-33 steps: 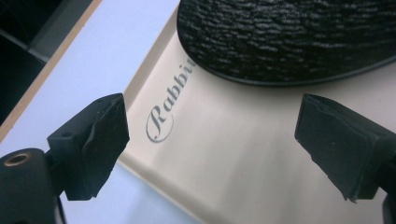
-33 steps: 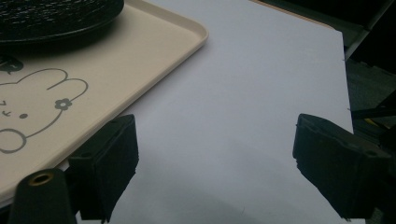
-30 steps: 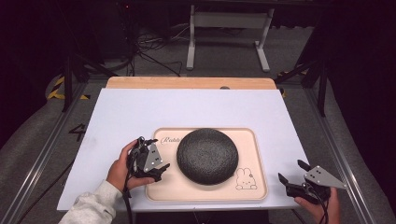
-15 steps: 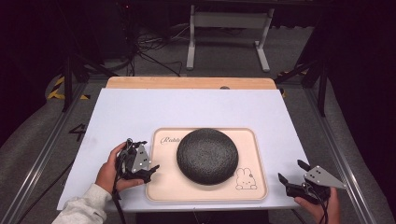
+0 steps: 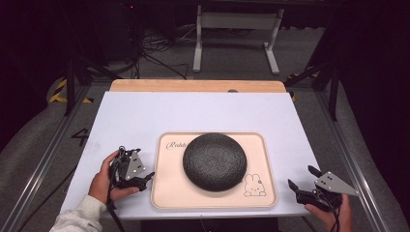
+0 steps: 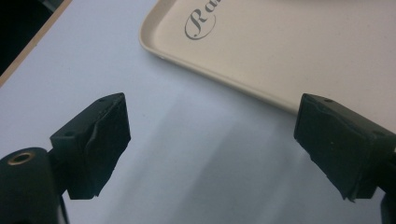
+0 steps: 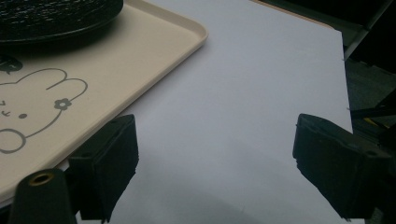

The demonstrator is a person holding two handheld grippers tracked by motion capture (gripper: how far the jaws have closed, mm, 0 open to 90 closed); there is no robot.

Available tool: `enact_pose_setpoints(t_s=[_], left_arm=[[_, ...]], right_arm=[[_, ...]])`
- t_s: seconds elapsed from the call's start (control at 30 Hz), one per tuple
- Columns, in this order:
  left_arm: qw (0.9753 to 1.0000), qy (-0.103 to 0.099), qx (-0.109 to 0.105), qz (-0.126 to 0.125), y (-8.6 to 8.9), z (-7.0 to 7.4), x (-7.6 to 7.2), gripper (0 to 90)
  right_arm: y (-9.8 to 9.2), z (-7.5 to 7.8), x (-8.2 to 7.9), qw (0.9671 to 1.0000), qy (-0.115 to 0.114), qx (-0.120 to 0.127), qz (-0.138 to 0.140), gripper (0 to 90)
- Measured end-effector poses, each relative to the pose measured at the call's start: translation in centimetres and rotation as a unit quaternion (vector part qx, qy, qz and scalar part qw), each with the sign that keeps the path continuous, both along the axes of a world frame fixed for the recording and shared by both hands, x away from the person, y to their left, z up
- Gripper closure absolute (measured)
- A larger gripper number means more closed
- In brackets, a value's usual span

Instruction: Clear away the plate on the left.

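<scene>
A cream tray (image 5: 167,193) with a rabbit drawing lies near the table's front edge. On it rests a round black dome-shaped object (image 5: 215,161). My left gripper (image 5: 145,180) sits just left of the tray, open, nothing between its jaws. The left gripper view shows the tray's corner (image 6: 159,46) with script lettering beyond the spread jaws. My right gripper (image 5: 300,179) is open at the table's front right corner, apart from the tray. In the right gripper view the tray edge (image 7: 191,42) and the black object (image 7: 56,18) lie to the left.
A white sheet (image 5: 193,116) covers the table, with a wooden strip (image 5: 193,86) along the far edge. Behind the table stand a metal frame (image 5: 237,34) and cables on the floor. Rails run along both sides of the table.
My left gripper has drawn back leftward and toward the front, off the tray's left edge onto the white sheet. The right gripper has stayed put.
</scene>
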State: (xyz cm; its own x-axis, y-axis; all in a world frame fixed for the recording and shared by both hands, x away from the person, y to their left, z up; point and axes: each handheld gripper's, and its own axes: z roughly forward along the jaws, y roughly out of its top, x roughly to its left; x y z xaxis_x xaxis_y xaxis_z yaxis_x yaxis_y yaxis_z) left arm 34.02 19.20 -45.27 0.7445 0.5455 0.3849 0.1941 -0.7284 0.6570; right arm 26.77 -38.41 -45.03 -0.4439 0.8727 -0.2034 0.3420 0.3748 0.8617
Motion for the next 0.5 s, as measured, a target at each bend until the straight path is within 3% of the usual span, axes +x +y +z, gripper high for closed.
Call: enact_pose_setpoints(t_s=[0.2, 0.5], left_arm=[[0.9999, 0.007, -0.005, 0.012, 1.0, -0.4, -0.3, 11.7], [0.9983, 0.023, -0.045, 0.029, 2.8, -0.8, -0.7, 11.8]], right_arm=[[0.0, 0.0, 0.0, 1.0, 0.0, 0.0, -0.001, 14.4], [0.0, 0.0, 0.0, 1.0, -0.001, 0.0, -0.001, 14.4]])
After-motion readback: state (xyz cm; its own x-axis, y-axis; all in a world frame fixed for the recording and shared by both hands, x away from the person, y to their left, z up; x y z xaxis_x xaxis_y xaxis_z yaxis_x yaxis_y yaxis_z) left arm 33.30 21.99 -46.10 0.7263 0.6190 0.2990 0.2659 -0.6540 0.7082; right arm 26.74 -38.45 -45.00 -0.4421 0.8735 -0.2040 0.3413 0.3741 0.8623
